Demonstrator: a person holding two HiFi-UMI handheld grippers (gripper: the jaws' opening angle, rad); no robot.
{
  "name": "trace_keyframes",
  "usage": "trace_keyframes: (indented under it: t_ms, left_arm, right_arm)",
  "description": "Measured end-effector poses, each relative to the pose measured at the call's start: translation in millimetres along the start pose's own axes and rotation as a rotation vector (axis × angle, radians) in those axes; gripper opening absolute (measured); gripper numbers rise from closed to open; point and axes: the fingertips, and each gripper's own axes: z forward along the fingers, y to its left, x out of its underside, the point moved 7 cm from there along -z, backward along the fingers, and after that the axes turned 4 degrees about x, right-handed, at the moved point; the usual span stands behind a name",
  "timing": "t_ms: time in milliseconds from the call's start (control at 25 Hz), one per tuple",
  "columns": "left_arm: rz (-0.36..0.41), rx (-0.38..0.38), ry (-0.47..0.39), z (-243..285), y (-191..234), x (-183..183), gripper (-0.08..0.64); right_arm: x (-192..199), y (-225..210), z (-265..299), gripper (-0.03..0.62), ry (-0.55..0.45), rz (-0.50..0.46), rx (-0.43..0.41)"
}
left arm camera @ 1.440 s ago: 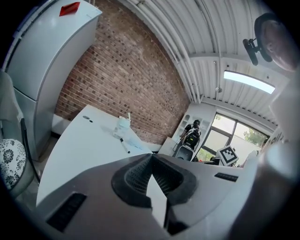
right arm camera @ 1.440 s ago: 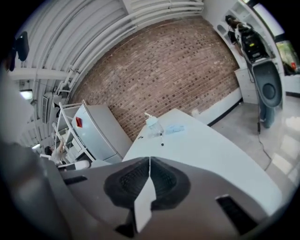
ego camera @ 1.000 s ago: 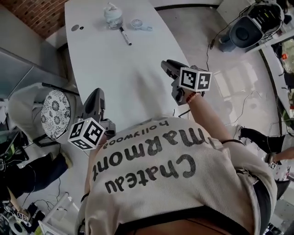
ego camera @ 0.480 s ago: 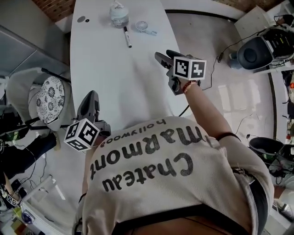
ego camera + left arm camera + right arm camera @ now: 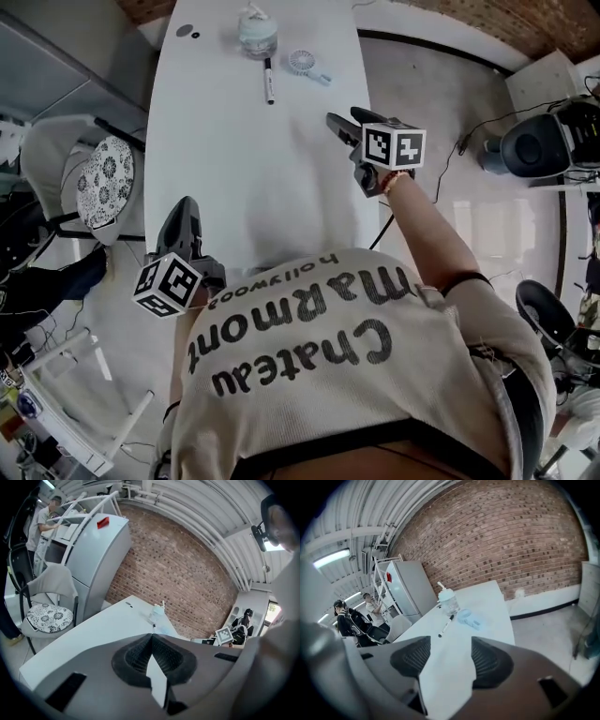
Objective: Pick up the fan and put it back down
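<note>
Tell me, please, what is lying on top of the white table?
At the table's far end are a clear bottle, a marker and the small fan. The person's shirt hides the near end, so that part cannot be told.

table [image 5: 234,141]: smooth white top, pretty matt from where I sit, hardly any glare
fan [image 5: 302,63]: pale plastic, looks smooth to me
cup [image 5: 257,33]: clear plastic, I think
floor [image 5: 450,206]: polished and glossy, light patches mirror in it
wall [image 5: 511,541]: bare brick, rough
chair cushion [image 5: 103,202]: patterned cloth
shirt [image 5: 375,394]: soft matt knit
left gripper [image 5: 151,639]: grey matt plastic shell
pads [image 5: 133,656]: dark, finely ribbed, I'd say rubbery
</note>
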Motion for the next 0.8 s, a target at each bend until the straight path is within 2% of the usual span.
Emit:
trace_keyframes:
  t_ms: [160,320,600,800]
  left_arm:
    - [-0.013,-0.044,0.007,2.5,-7.0,7.3,0.0]
    - [-0.015,-0.055,0.034,9.3,-14.7,12.4,0.0]
    - [-0.035,-0.08,0.031,-2.7,-14.9,18.5,0.0]
    - [-0.046,-0.14,0.011,-14.9,-9.4,14.8,0.0]
  right_arm:
    - [-0.7,-19.2,6.0,0.277,0.012,0.008,-0.01]
    - [-8.9,-36.6,9.6,0.285,0.011,-0.011,-0.014]
    - [-29.6,-44.7,17.7,0.288,0.004,-0.13,-0.028]
    - [-45.9,-50.6,42.1,0.29,0.031,-0.207,-0.043]
